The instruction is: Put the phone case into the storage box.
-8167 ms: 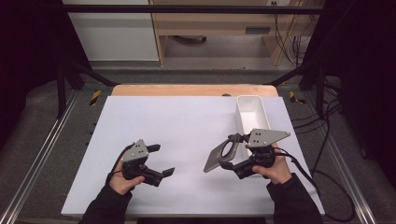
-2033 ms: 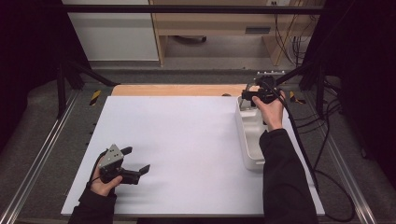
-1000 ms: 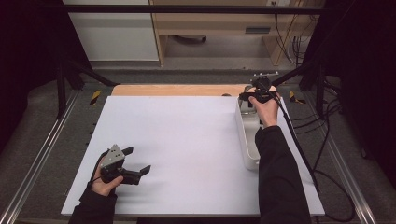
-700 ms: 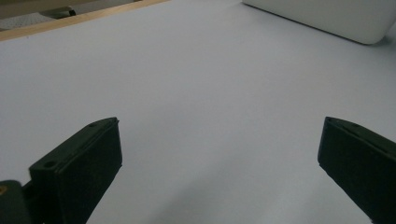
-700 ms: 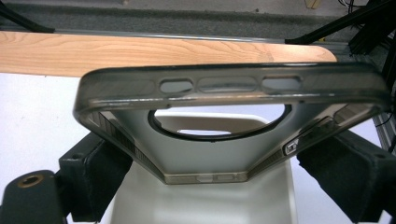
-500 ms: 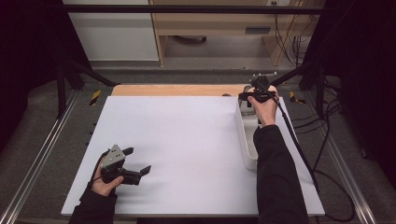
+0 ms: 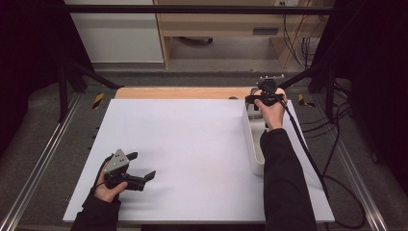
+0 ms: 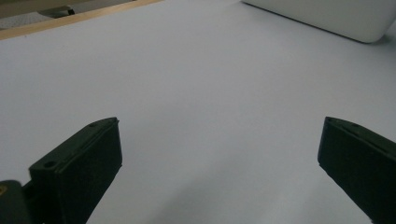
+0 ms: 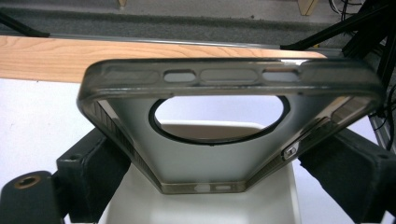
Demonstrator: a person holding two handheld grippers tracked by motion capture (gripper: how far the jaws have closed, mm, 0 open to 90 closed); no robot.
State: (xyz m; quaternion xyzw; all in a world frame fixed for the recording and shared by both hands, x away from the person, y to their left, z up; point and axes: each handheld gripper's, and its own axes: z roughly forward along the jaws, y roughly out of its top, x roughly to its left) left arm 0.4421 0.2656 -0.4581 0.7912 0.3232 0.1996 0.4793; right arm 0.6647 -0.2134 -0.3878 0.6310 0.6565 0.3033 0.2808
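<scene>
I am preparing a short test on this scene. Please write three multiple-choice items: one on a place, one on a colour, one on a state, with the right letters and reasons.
1. Where is the phone case?
A. Flat in the middle of the table
B. Between the jaws of the right gripper, over the far end of the tray
C. In the left gripper

2. What colour is the tray?
A. White
B. Red
C. Black

3. How do the left gripper's jaws stand?
A. Shut on the case
B. Shut on nothing
C. Open, with nothing between them

Answers:
1 B, the right gripper view shows both jaws pressing the case's sides, the tray below.
2 A, the high view shows it white.
3 C, the left gripper view shows the jaws wide apart over the bare table.
</scene>
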